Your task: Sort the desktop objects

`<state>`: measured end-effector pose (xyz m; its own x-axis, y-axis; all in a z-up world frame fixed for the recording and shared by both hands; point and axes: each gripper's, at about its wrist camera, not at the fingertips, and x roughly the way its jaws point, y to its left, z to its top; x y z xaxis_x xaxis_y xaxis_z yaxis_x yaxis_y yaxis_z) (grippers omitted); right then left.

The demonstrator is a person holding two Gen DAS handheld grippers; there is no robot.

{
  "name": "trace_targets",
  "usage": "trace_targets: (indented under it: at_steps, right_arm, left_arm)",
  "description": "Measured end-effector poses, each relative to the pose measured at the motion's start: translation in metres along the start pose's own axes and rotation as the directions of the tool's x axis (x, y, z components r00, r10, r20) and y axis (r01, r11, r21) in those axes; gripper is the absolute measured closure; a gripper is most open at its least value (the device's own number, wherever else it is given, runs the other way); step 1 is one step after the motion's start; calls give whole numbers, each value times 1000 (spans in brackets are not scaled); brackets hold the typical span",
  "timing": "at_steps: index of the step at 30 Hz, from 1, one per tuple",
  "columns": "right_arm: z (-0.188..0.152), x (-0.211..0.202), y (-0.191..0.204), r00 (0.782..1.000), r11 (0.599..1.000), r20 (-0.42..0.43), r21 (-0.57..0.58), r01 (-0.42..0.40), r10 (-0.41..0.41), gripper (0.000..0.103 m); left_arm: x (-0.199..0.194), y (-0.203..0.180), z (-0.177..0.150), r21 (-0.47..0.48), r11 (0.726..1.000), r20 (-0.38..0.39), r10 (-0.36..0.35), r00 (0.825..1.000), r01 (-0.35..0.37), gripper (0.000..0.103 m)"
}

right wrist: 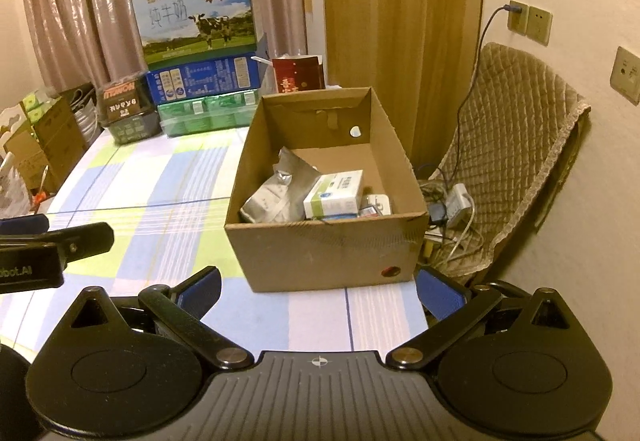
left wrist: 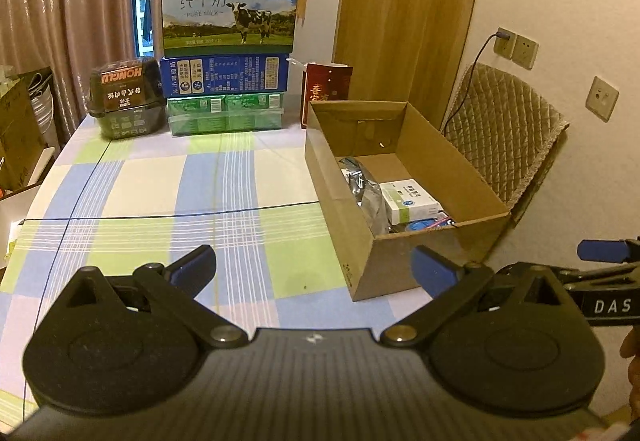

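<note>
Cardboard box (right wrist: 320,249), already holding a white carton (right wrist: 334,195) and silver pouch (right wrist: 276,193), sits at the table's right edge; our left gripper (left wrist: 314,265) and right gripper (right wrist: 318,287) hover empty, jaws apart, and a careless nudge could push it off.

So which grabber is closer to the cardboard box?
Right, by a little. The right gripper sits just in front of the box, facing it. The left gripper is off to the box's left, over the tablecloth.
</note>
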<state>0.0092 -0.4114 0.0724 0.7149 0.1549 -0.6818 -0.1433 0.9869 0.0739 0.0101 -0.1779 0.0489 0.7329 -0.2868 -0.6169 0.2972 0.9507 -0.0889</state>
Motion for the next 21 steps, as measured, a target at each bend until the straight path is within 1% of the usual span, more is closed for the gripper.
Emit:
trace_targets:
  at_steps: [6,10,21]
  right_arm:
    - [-8,-8,6,1000,1000,-1,-11,2,-2,2]
    - [-9,-9,6,1000,1000,-1,-9,0,0,2]
    - [-10,-12,9,1000,1000,1,-10,1,-1,2]
  left_arm:
    - [-5,-2,-2,-1,1000,6,12,1000,-12,1]
    - [-7,1,-3,-18,1000,9,4,1000,-4,1]
    - [-9,-1,-6,1,1000,10,11,1000,-11,1]
